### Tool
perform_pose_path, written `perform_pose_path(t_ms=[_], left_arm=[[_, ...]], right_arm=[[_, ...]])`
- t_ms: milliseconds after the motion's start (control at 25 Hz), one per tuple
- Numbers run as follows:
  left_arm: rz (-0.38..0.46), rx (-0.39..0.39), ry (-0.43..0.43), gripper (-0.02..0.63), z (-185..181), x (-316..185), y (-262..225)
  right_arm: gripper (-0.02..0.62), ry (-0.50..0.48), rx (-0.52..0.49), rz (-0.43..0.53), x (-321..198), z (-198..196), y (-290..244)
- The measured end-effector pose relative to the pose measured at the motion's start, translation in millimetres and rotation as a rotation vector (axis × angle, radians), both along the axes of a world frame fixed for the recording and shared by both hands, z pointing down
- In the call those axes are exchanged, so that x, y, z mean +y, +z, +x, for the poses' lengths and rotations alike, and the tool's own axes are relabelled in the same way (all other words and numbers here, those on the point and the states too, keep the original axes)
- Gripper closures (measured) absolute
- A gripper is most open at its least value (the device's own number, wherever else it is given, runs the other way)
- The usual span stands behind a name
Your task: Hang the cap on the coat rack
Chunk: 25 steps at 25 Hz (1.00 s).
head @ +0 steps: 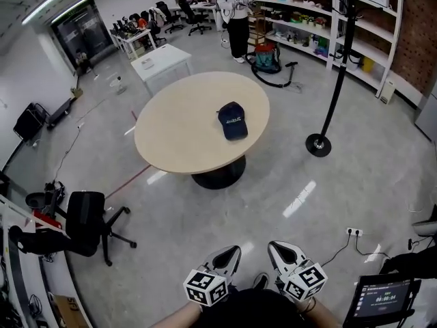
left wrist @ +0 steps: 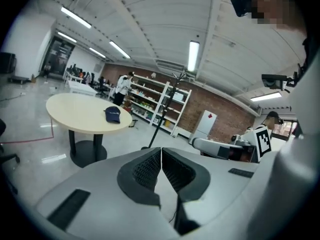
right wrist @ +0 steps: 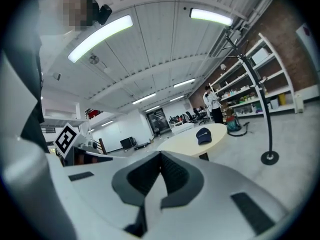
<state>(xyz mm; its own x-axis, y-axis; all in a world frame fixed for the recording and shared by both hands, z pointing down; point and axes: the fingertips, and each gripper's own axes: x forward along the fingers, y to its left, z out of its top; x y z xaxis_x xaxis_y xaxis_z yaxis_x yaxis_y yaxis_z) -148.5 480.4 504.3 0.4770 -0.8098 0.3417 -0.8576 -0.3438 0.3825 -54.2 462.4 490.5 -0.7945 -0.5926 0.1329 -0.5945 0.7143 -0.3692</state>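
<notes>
First: Closest to the lens, how do the two grippers stand?
Second: Left gripper [head: 231, 253] sits at the bottom edge, jaws pressed together with nothing between them. Its own view shows the ribbed pads [left wrist: 148, 169] meeting. Right gripper [head: 276, 248] is just beside it, also closed and empty, pads [right wrist: 175, 172] touching.
First: Now scan from the left.
Second: Black chair [head: 85, 221] stands on the floor at the left, apart from the table. Next comes the round table [head: 184, 128], mid-room, on a dark pedestal.
First: And the cap?
Second: Cap [head: 233, 120] is dark blue and lies on the tabletop toward its right side. It is well apart from both grippers, not yet hung.
First: Where is the rack?
Second: Right of the table. The rack [head: 338, 74] stands upright on the floor, its round base [head: 318, 144] near the table but not touching it. It is clearly separate from the cap.
First: Anything behind it?
Second: Shelves [head: 307, 26] run along the brick wall. A person [head: 235, 16] stands at the far end, left of them.
</notes>
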Motion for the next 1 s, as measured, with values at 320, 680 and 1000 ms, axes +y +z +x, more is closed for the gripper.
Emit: perform_pose_path(t_ms=[320,680,1000], left_arm=[[-0.018,-0.042,-0.094,0.601,11.3,-60.8,7.4],[0.012,-0.022,-0.094,0.601,-15.1,-124.8,8.8],[0.005,0.062,-0.032,0.601,-48.7,-201.7,20.7]], right_arm=[[0.594,-0.044,-0.031,-0.042,-69.4,22.2,19.0],[0.592,-0.034,0.004,-0.001,-126.6,-1.5,12.6],[0.594,0.026,0.084,-0.055,-185.4,-33.6,29.3]])
